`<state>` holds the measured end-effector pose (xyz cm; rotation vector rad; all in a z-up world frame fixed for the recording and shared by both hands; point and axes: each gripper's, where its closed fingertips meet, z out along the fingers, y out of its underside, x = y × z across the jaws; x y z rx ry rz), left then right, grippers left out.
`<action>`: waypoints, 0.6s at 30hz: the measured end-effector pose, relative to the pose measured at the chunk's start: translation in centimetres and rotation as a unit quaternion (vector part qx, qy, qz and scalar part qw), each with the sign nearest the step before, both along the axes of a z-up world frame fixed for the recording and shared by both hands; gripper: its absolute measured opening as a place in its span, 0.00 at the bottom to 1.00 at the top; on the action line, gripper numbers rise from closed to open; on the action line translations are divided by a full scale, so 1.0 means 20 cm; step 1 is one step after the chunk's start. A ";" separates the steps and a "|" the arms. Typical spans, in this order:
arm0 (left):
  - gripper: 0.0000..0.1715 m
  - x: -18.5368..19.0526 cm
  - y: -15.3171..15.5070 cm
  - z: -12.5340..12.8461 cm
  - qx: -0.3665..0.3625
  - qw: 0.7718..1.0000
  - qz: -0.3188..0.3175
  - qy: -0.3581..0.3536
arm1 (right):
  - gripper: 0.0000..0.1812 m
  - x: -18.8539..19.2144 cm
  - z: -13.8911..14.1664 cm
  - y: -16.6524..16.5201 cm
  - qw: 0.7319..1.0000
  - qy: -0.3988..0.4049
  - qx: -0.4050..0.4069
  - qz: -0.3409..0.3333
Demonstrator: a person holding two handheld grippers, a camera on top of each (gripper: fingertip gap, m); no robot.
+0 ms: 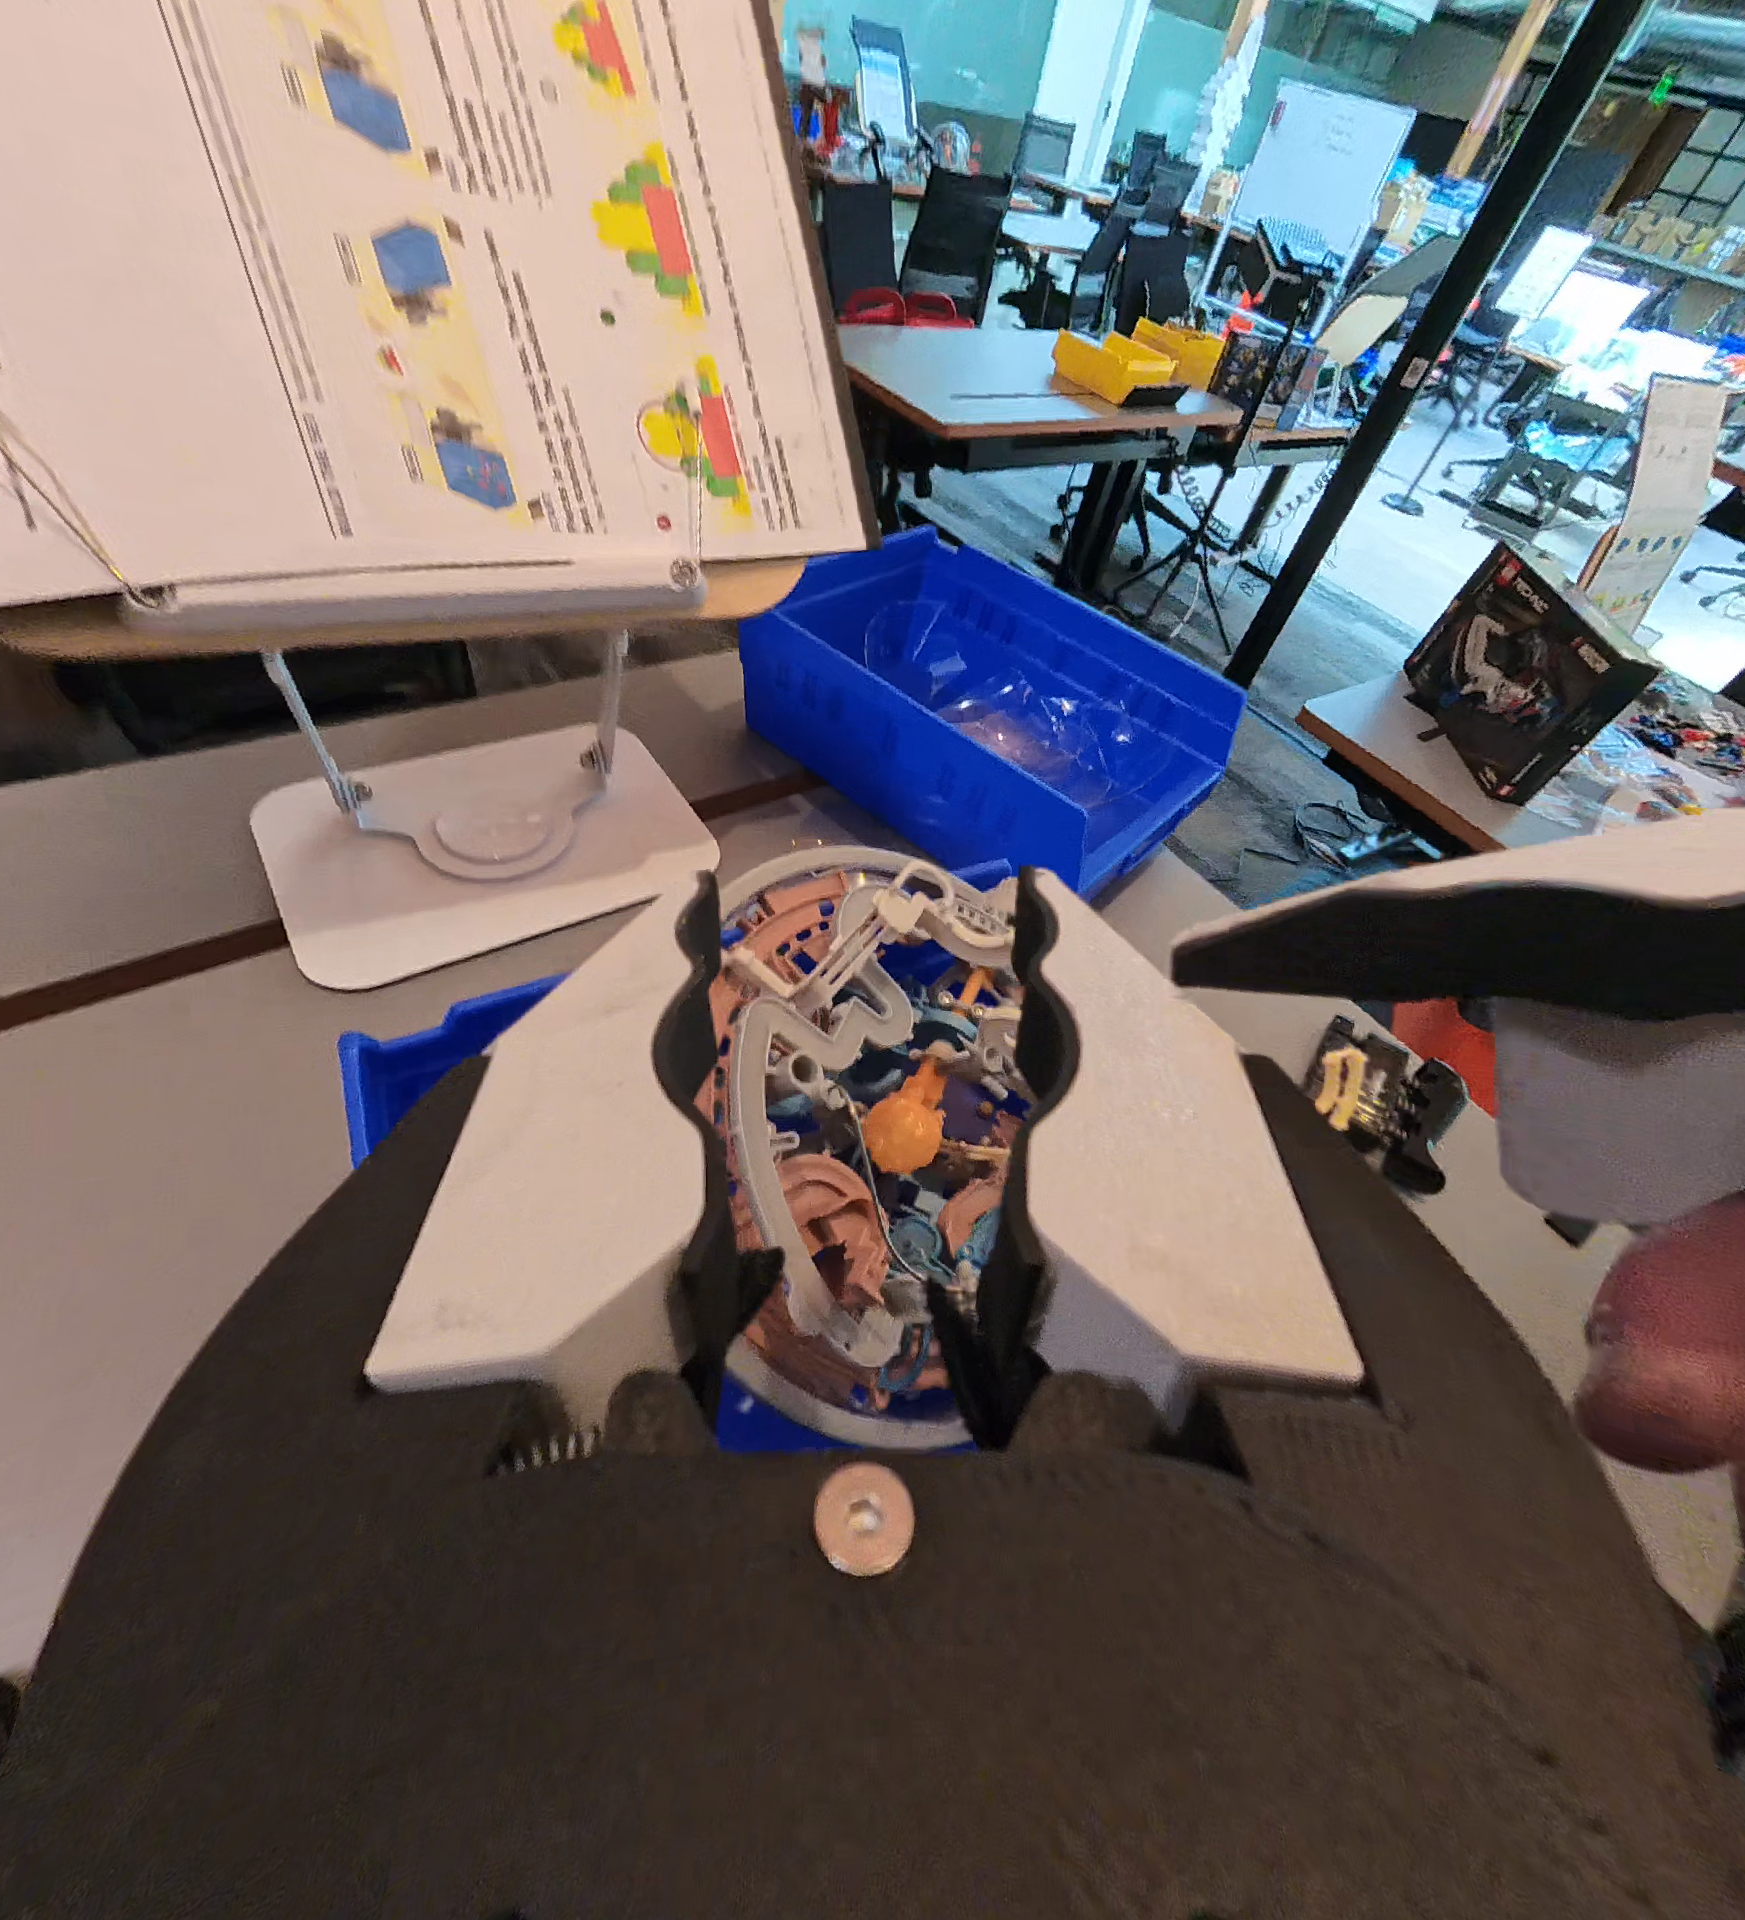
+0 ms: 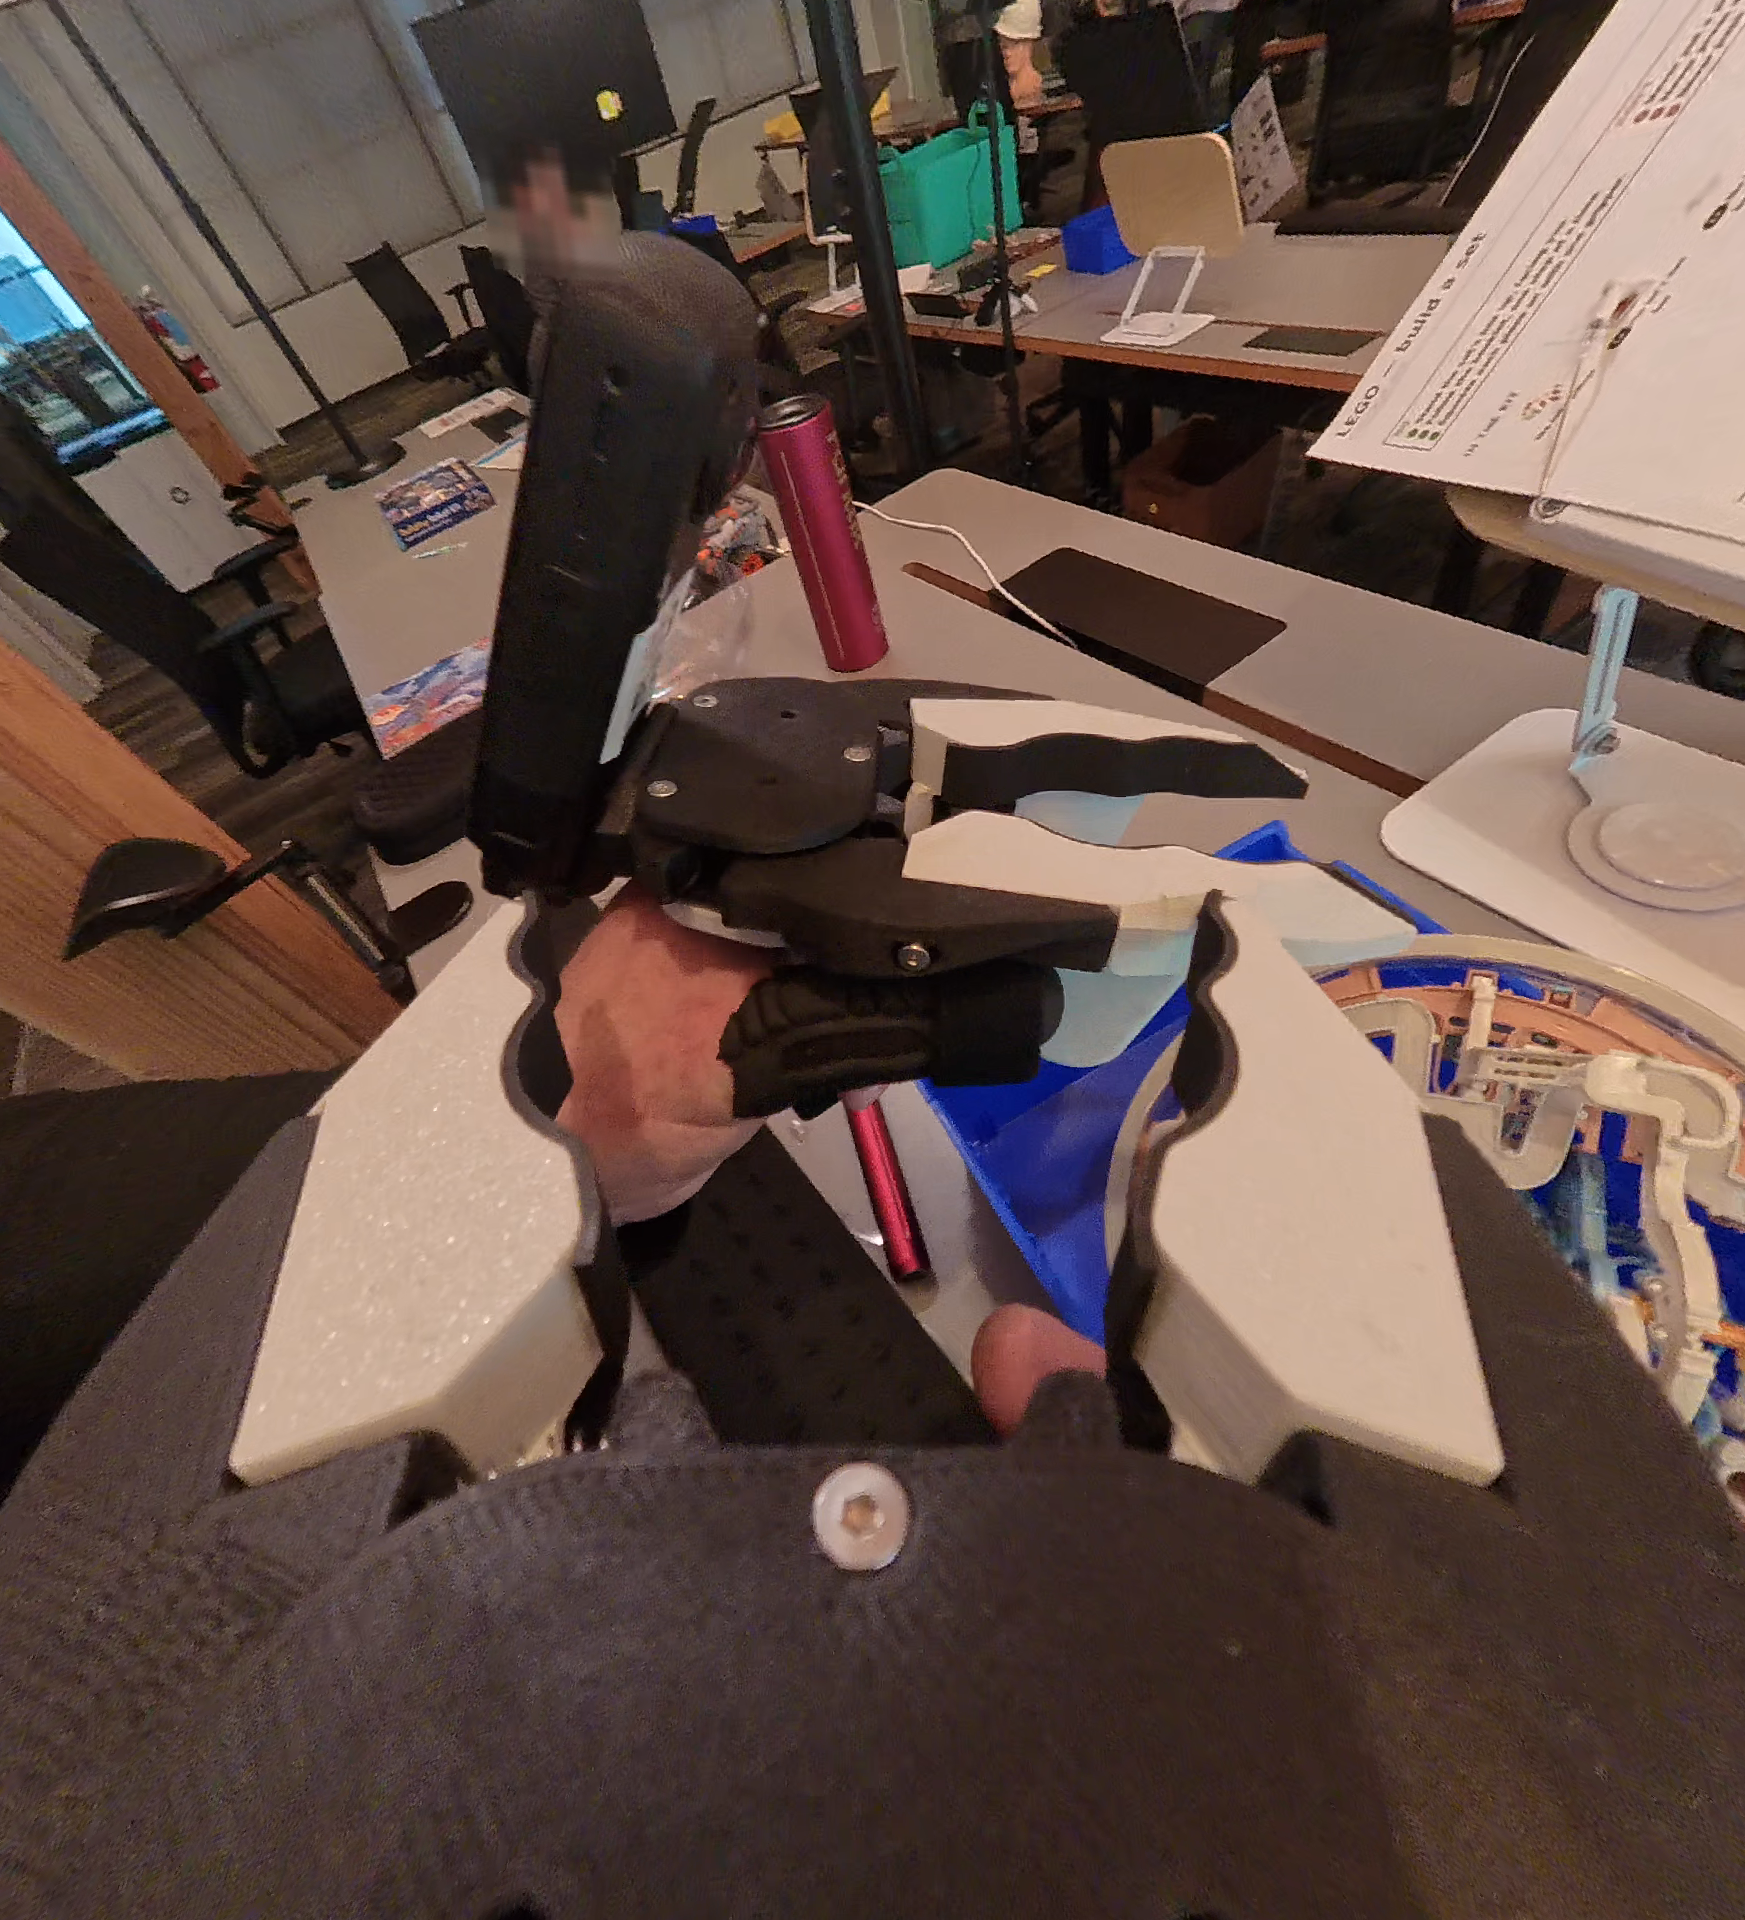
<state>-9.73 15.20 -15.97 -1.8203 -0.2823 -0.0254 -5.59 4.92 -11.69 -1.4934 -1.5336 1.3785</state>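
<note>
Sitting across the near scene, a grey tabletop is carrying everything. Propped at far left, a white instruction sheet with coloured brick diagrams on a tilted white stand is angled toward the person, probably for reading while working. Right of the stand, a far blue plastic bin is holding clear dome-like plastic pieces. Nearer, a second blue bin is cradling a round clear-shelled maze toy with tan, grey and orange tracks, likely to stop it rolling.

Hovering right over the toy, the left gripper is showing its white-and-black fingers apart with nothing between them; contact with the shell cannot be told. Coming in from the right, the right gripper is also spread wide and empty, pointing at the left one, with the toy just beside its right finger.

Standing on the far table, a magenta metal cylinder is upright behind the left gripper. Lying below the person's hand, a thin magenta rod is resting near the bin.
</note>
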 end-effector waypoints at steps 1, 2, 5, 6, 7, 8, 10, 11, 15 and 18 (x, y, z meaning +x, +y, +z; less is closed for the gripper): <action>0.30 0.00 0.01 0.01 0.001 1.000 0.005 0.012 | 0.65 -0.01 0.00 0.00 1.000 0.003 0.014 -0.006; 0.30 0.00 0.01 0.02 0.004 1.000 0.003 0.020 | 0.65 -0.01 0.00 0.01 0.999 0.007 0.032 -0.013; 0.30 0.03 0.03 0.03 0.002 0.999 0.000 0.054 | 0.59 -0.01 0.02 0.03 0.997 0.020 0.066 -0.031; 0.30 0.03 0.04 0.03 -0.002 0.997 0.001 0.074 | 0.61 0.00 0.02 0.04 0.996 0.016 0.080 -0.035; 0.31 0.03 0.04 0.03 -0.002 0.997 0.004 0.083 | 0.61 0.00 0.01 0.05 0.996 0.009 0.083 -0.032; 0.31 0.03 0.04 0.02 -0.007 0.996 0.005 0.094 | 0.61 0.01 -0.01 0.05 0.997 -0.003 0.077 -0.026; 0.31 0.03 0.05 0.01 -0.021 0.990 0.009 0.139 | 0.60 0.02 -0.05 0.04 0.997 -0.022 0.079 -0.012; 0.29 0.05 0.06 0.01 -0.027 0.987 0.009 0.156 | 0.60 0.03 -0.07 0.04 0.995 -0.036 0.093 -0.005; 0.27 0.07 0.08 0.03 -0.034 0.982 0.009 0.184 | 0.55 0.06 -0.06 0.04 0.993 -0.041 0.106 0.006; 0.25 0.05 0.07 0.06 -0.043 0.959 0.026 0.278 | 0.53 0.10 -0.08 0.04 0.987 -0.068 0.141 0.029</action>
